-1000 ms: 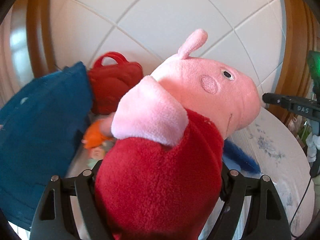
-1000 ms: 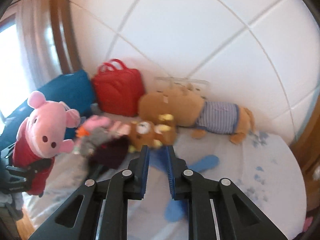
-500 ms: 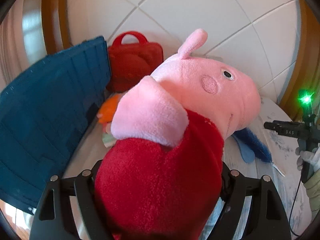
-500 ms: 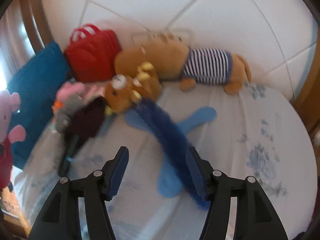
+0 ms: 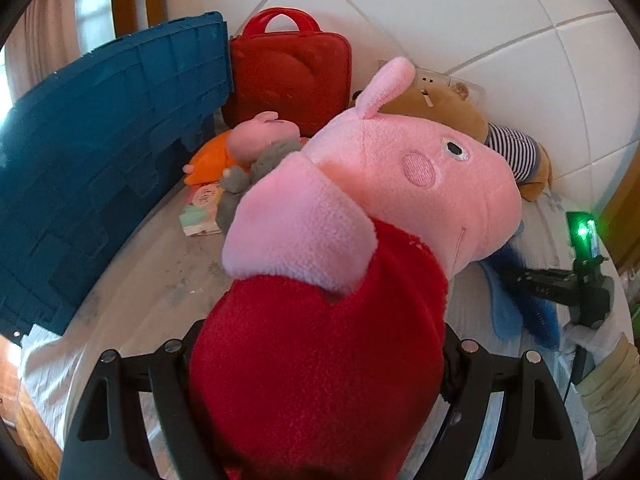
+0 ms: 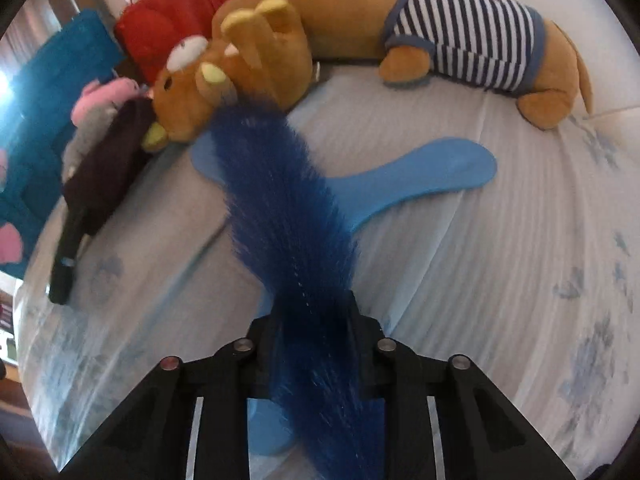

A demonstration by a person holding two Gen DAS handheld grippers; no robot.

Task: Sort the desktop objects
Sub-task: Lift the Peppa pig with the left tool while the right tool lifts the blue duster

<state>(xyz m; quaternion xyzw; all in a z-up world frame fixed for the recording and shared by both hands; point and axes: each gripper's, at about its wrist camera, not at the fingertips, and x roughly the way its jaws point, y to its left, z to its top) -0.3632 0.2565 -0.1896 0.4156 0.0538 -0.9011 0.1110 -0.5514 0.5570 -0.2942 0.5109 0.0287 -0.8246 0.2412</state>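
Note:
My left gripper (image 5: 316,354) is shut on a pink pig plush in a red dress (image 5: 340,240), held above the table beside a blue crate (image 5: 92,148). My right gripper (image 6: 312,320) has its jaws around the dark blue bristles of a blue brush (image 6: 280,200) lying on the cloth; its light blue handle (image 6: 420,176) points right. The right gripper also shows in the left wrist view (image 5: 560,284). A small brown bear plush (image 6: 224,68) and a large brown plush in a striped shirt (image 6: 460,32) lie at the back.
A red bag (image 5: 288,68) stands against the wall. A small pink and grey plush (image 5: 260,148), an orange toy (image 5: 208,160), a card packet (image 5: 202,208) and a dark cloth with a black handle (image 6: 104,168) lie near the crate. The white flowered tablecloth (image 6: 520,260) covers the table.
My right gripper has dropped down over the blue brush and closed in on its bristles. My left gripper has swung away from the crate with the pig plush still held.

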